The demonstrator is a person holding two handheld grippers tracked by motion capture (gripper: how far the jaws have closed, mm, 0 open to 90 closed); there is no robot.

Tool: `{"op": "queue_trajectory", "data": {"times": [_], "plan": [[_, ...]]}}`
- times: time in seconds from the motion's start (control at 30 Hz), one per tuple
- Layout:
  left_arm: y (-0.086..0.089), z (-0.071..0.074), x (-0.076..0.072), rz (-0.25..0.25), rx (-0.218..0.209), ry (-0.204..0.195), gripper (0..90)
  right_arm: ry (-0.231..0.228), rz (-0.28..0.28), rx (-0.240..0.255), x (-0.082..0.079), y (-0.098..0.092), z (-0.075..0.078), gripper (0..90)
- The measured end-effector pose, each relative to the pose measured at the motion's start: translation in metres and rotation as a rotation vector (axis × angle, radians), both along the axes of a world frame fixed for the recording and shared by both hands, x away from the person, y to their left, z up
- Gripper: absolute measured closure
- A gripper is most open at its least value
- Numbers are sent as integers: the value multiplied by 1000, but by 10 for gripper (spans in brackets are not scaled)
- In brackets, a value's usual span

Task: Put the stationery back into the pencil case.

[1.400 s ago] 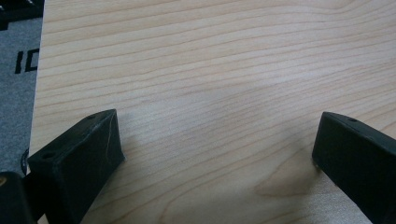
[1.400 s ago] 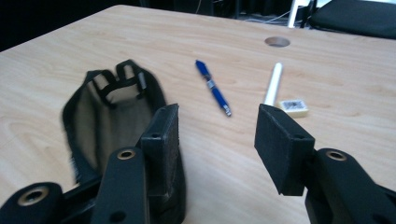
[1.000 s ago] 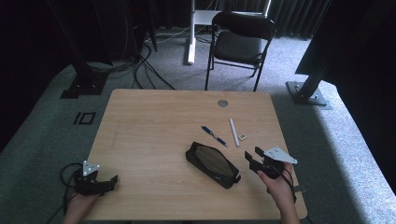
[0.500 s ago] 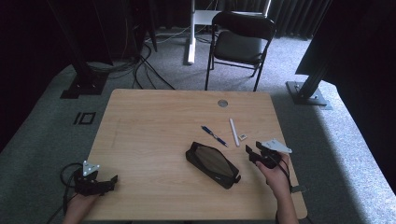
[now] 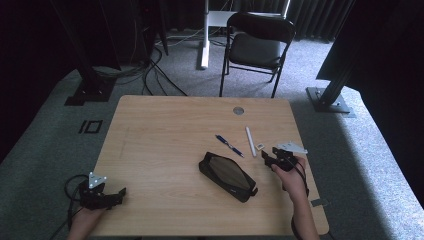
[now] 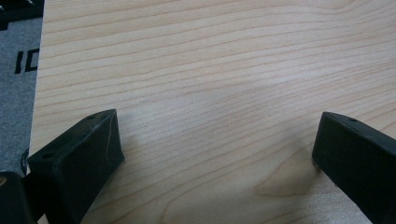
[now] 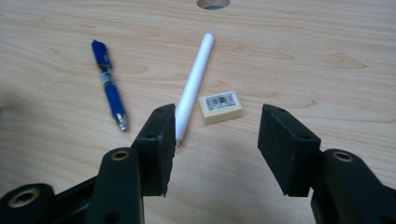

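- Fingers (image 7: 285, 149) of the right gripper (image 7: 215, 140) stand apart, having just widened, gripping nothing; the eraser (image 7: 220, 107) lies just beyond the gap.
- White pen (image 7: 194, 84) lies beside the eraser, its tip at the left finger.
- Blue pen (image 7: 109, 91) lies farther left.
- Black case (image 5: 227, 175) lies near on the counter (image 5: 160, 130).
- Left gripper (image 6: 215, 154) open over bare wood.

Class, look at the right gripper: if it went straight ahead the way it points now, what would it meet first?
Most likely the small eraser, which lies ahead in the gap between the open jaws of the right gripper. The white pen lies just beside the left jaw, so depth makes this uncertain.
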State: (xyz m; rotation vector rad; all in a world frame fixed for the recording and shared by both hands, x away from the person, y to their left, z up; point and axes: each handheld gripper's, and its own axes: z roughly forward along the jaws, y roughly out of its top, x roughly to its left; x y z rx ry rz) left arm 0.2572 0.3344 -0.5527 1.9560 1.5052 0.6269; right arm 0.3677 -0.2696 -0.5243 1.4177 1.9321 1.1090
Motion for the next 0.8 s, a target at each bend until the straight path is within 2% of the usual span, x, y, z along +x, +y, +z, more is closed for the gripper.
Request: {"op": "queue_trajectory", "data": {"times": [0.3, 0.8], "plan": [[0, 0, 0, 0, 0, 0, 17, 36, -11, -11, 21, 3, -6, 438], [0, 0, 0, 0, -1, -1, 18, 68, -29, -17, 43, 10, -14, 415]]}}
